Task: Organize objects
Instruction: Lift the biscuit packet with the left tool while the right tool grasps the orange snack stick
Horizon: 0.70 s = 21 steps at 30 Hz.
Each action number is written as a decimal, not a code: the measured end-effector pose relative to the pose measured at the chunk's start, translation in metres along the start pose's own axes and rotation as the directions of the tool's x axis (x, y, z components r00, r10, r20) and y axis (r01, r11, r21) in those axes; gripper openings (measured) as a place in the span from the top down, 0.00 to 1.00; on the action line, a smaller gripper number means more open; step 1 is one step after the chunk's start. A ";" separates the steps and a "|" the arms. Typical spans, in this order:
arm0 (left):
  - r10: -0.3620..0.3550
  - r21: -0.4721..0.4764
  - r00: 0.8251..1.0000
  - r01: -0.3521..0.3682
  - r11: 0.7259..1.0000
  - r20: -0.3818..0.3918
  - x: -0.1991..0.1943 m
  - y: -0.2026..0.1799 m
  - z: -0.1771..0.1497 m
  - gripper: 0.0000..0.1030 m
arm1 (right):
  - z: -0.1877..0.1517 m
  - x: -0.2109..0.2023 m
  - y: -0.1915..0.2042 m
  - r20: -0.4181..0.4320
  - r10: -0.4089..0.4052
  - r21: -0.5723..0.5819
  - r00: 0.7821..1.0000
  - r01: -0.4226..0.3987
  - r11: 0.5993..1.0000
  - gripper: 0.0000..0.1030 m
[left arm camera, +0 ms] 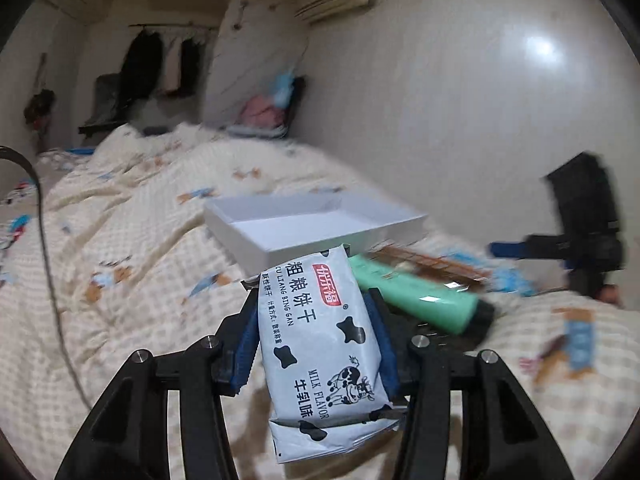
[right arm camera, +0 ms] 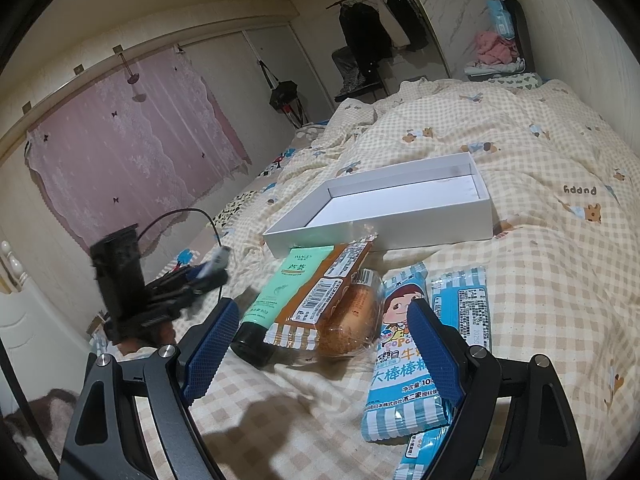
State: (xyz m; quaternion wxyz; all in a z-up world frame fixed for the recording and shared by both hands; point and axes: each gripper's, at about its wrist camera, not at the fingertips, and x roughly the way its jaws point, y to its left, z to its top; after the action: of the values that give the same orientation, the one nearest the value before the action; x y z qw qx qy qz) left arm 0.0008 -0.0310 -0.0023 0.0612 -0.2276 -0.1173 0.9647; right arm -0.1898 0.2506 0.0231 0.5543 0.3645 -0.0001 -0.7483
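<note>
My left gripper (left arm camera: 314, 304) is shut on a pale blue milk biscuit packet (left arm camera: 320, 344) with cow patches, held above the bed just short of the empty white box (left arm camera: 320, 224). My right gripper (right arm camera: 320, 320) is open and empty, hovering over the snacks. In the right wrist view the white box (right arm camera: 384, 232) lies on the quilt; in front of it lie a green tube (right arm camera: 280, 292) with a black cap, a wrapped bread (right arm camera: 344, 300) and blue candy packets (right arm camera: 404, 360). The left gripper (right arm camera: 208, 270) appears blurred at the left. The green tube also shows in the left wrist view (left arm camera: 420, 296).
Everything lies on a bed with a cream checked quilt (right arm camera: 540, 240). A black cable (left arm camera: 44, 240) runs over the quilt on the left. The wall (left arm camera: 480, 100) borders the bed on the right. A clothes rack (right arm camera: 372, 40) and a chair with laundry (right arm camera: 500, 48) stand beyond the bed.
</note>
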 end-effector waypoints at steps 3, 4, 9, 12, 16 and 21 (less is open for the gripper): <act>-0.119 -0.032 0.992 0.119 0.992 -0.026 0.005 0.004 -0.001 0.47 | 0.003 0.006 0.005 -0.032 -0.025 -0.024 0.999 0.024 0.999 0.15; -0.132 -0.030 0.991 0.131 0.991 -0.034 0.007 0.002 -0.003 0.47 | 0.003 0.009 0.007 -0.040 -0.035 -0.033 0.999 0.034 0.999 0.15; -0.119 -0.001 0.992 0.119 0.993 -0.036 0.011 -0.006 -0.002 0.47 | 0.003 0.012 0.016 -0.050 -0.060 -0.082 0.997 0.055 0.995 0.15; -0.123 0.011 0.992 0.123 0.992 -0.026 0.009 -0.007 -0.001 0.47 | 0.005 0.008 0.015 -0.041 -0.059 -0.082 0.997 0.056 0.995 0.15; -0.122 0.019 0.992 0.123 0.992 -0.029 0.013 -0.008 -0.004 0.47 | 0.023 0.010 0.015 -0.095 -0.118 -0.068 0.988 0.112 0.991 0.15; -0.124 0.015 0.992 0.125 0.992 -0.029 0.012 -0.007 -0.005 0.47 | 0.041 0.039 0.019 -0.217 -0.095 -0.043 0.972 0.088 0.995 0.29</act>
State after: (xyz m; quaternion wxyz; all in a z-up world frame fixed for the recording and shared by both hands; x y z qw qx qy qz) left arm -0.0073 -0.0211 -0.0103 0.1247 -0.2327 -0.1225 0.9567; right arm -0.2008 0.1941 0.0400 0.5219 0.4350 0.0902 -0.7282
